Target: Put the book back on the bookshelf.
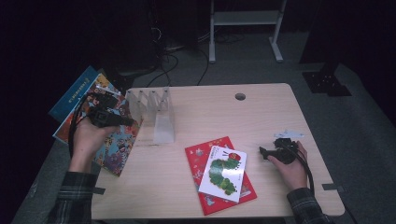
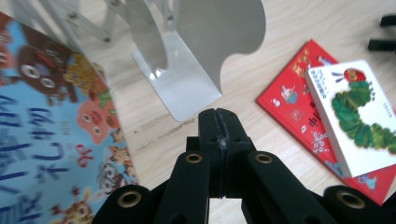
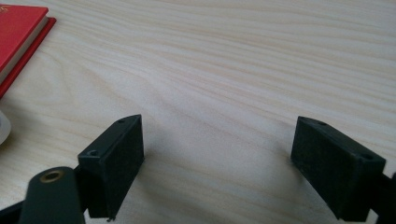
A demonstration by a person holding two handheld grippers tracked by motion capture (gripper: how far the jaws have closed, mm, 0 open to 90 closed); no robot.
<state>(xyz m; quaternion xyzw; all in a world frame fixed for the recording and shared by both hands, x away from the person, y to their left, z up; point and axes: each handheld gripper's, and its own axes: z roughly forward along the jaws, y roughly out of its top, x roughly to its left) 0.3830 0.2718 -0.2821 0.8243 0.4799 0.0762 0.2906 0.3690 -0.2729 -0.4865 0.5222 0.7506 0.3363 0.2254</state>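
My left gripper (image 1: 127, 122) hangs over the left side of the table, above a colourful picture book (image 1: 114, 147) that juts past the edge. Its jaws are pressed together with nothing between them (image 2: 219, 125); the picture book (image 2: 42, 140) lies to their left and a pale metal book rack (image 2: 196, 51) stands just ahead. My right gripper (image 1: 265, 151) rests on the wood at the right, open, with bare table between its jaws (image 3: 217, 158). A white caterpillar book (image 1: 224, 173) lies on a red book (image 1: 198, 156) at the front middle.
A blue book (image 1: 74, 93) lies under the picture book, past the table's left edge. The rack (image 1: 156, 109) stands at the back left of the table (image 1: 266, 116), which has a cable hole (image 1: 240, 96). A white stand and cables are on the floor behind.
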